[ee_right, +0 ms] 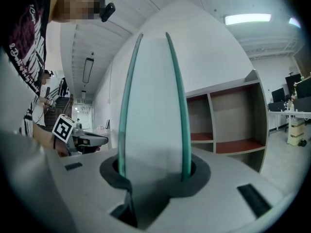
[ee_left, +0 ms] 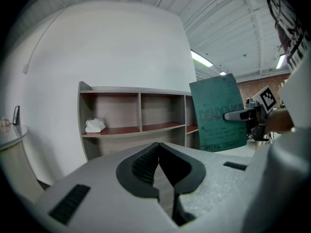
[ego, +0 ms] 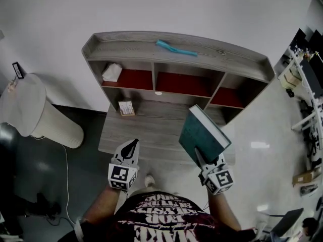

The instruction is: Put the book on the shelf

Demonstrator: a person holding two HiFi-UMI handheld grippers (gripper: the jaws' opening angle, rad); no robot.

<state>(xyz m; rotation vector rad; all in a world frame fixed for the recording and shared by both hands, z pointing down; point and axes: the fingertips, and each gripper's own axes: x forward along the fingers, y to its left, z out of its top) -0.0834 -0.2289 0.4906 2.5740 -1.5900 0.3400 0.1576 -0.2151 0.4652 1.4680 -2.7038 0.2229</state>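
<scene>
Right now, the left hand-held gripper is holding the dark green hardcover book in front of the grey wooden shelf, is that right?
Not quite: the right hand-held gripper, not the left, is holding the dark green hardcover book in front of the grey wooden shelf. The right gripper view shows it clamped between the jaws.

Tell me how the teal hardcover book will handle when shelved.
The teal hardcover book is probably stiff: its covers run straight from the jaws. Gripped at one edge, it may pivot or slip. Upright in the grey wooden shelf, it could tip, lacking neighbours.
</scene>
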